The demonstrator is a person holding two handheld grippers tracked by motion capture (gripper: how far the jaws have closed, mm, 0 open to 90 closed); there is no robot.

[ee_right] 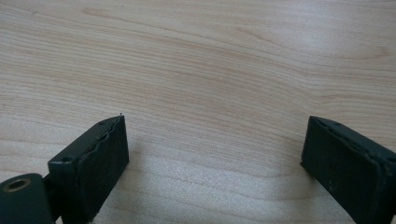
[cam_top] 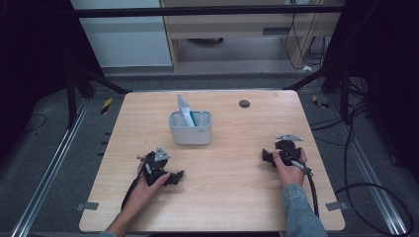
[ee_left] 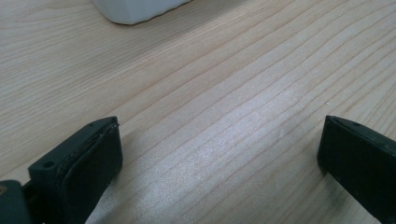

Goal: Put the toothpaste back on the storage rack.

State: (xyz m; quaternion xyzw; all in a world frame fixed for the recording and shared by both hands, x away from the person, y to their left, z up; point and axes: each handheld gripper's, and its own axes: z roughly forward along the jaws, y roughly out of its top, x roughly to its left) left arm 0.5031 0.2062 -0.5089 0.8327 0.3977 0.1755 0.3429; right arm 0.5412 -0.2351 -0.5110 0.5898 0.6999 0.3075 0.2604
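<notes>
A white rectangular holder (cam_top: 190,129) stands at the middle of the wooden table (cam_top: 232,197), with a pale blue-and-white tube (cam_top: 186,110) sticking up out of it. My left gripper (cam_top: 177,177) rests low on the table at the front left, below and left of the holder, and it is open with only bare wood between its jaws (ee_left: 219,149). The holder's white base (ee_left: 135,9) is at the top edge of the left gripper view. My right gripper (cam_top: 267,157) lies at the front right, open over bare wood (ee_right: 215,149).
A small dark round spot (cam_top: 244,103) sits on the table behind and right of the holder. Cables (cam_top: 356,187) trail over the floor at the right. A metal frame and dark curtains surround the table, and wooden furniture (cam_top: 237,24) stands beyond it.
</notes>
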